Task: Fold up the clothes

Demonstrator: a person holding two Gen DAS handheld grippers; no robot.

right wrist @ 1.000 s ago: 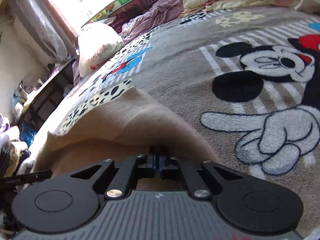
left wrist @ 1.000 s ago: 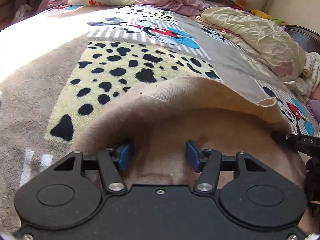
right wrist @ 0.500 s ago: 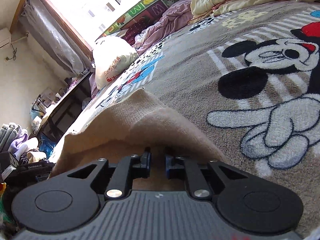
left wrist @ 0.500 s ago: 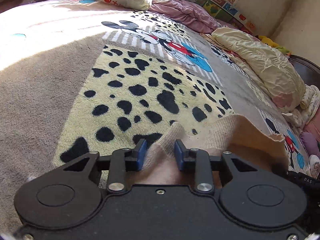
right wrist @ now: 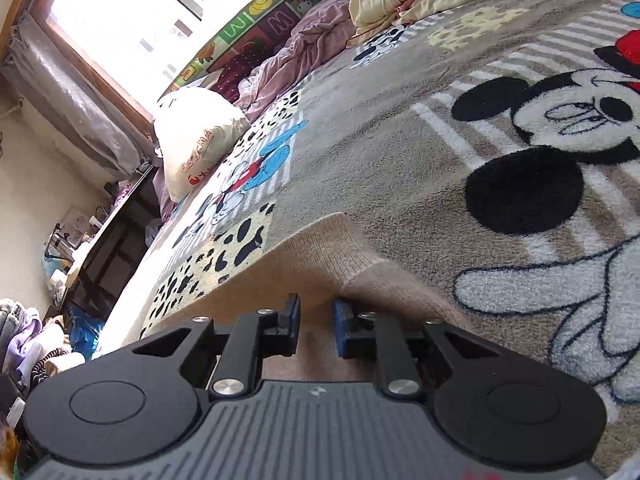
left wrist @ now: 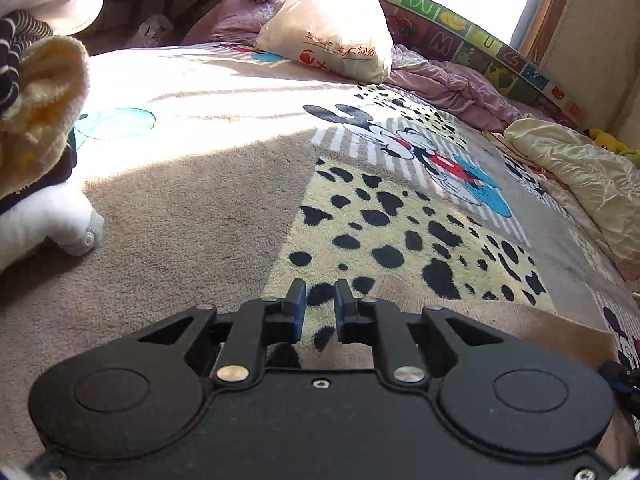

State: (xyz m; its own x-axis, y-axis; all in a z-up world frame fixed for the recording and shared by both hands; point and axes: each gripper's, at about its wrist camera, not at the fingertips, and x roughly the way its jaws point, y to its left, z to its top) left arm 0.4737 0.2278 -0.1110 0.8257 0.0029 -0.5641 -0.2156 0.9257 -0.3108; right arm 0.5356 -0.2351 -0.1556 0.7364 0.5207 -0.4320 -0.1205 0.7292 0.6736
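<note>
Lying flat on a bed, a tan knitted garment (right wrist: 320, 256) rests on a plush cartoon-mouse blanket (right wrist: 400, 152), its ribbed edge running diagonally across the right wrist view; the right gripper (right wrist: 316, 320) sits just above this garment with its blue-padded fingers (right wrist: 294, 316) parted by a narrow gap, holding nothing, the cloth visible between and below them; whether the pads touch the knit cannot be told.

From the left wrist view, the left gripper (left wrist: 319, 304) also stands slightly open and empty; its blue pads (left wrist: 298, 308) frame a patch of the blanket's (left wrist: 200, 208) yellow panel with black spots; the same tan garment (left wrist: 480, 312) lies just to the right of this gripper, reaching under its black body, and none of it is between the fingers.

At the left edge of that view sits a heap of other clothes (left wrist: 36, 128), cream, striped and white, well apart from the tan garment; farther up the bed a cream pillow with red lettering (left wrist: 332, 28) lies near a crumpled mauve sheet (left wrist: 448, 84); a pale yellow quilt (left wrist: 580, 176) is bunched along the right side; bright sunlight falls across the upper part of the blanket.
</note>
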